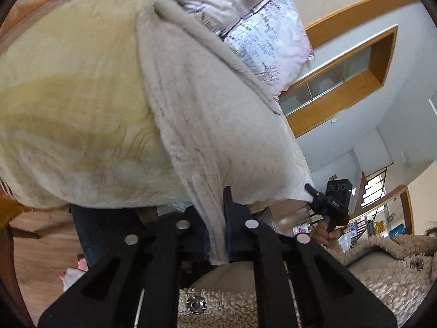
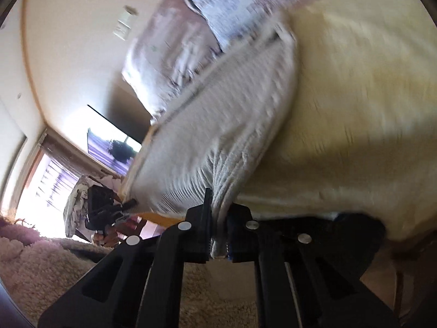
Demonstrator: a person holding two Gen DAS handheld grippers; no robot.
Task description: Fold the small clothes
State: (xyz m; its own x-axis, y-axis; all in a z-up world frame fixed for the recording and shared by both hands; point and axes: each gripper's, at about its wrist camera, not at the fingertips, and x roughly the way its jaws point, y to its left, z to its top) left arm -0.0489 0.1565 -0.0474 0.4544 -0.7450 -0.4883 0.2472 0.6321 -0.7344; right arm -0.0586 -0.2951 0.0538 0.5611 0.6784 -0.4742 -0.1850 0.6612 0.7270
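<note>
A small light-grey fleecy garment [image 1: 207,104] hangs stretched in the air between both grippers. My left gripper [image 1: 218,235] is shut on one bunched corner of it. My right gripper [image 1: 310,191] shows at the right in the left wrist view, clamped on the other corner. In the right wrist view my right gripper [image 2: 218,227] is shut on a gathered edge of the garment [image 2: 218,125], and my left gripper [image 2: 128,203] holds the far corner at lower left. That view is blurred.
A cream-yellow blanket [image 1: 71,104] covers the bed behind the garment. A lilac patterned quilt [image 1: 245,19] lies beyond it. A cream sherpa jacket with metal snaps [image 1: 224,309] lies below the grippers. Wooden floor [image 1: 41,246] is at lower left.
</note>
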